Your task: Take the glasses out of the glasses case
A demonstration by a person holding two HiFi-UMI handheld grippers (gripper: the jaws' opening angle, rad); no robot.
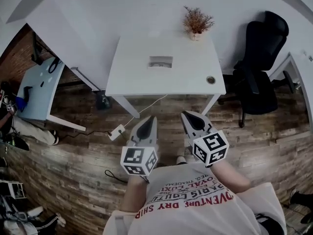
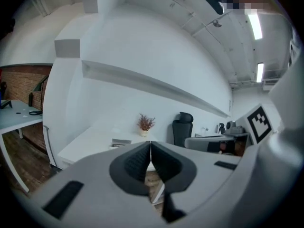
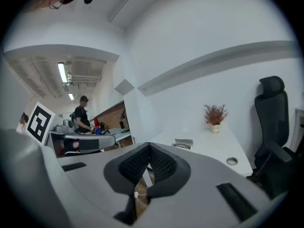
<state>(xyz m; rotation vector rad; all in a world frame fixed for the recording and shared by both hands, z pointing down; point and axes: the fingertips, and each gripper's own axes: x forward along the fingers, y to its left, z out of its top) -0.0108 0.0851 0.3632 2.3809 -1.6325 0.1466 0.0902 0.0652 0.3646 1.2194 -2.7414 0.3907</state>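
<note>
— While the glasses case is lying on the white tabletop, where are the grippers hanging?
— Well apart from it: the left gripper and right gripper are hovering over the wooden floor, jaws pressing together on nothing.

the glasses case lies on the middle of the desk, with the potted plant at its 1 o'clock and the cable grommet at its 4 o'clock. the office chair stands at the desk's 3 o'clock and a second table at its 9 o'clock.
</note>
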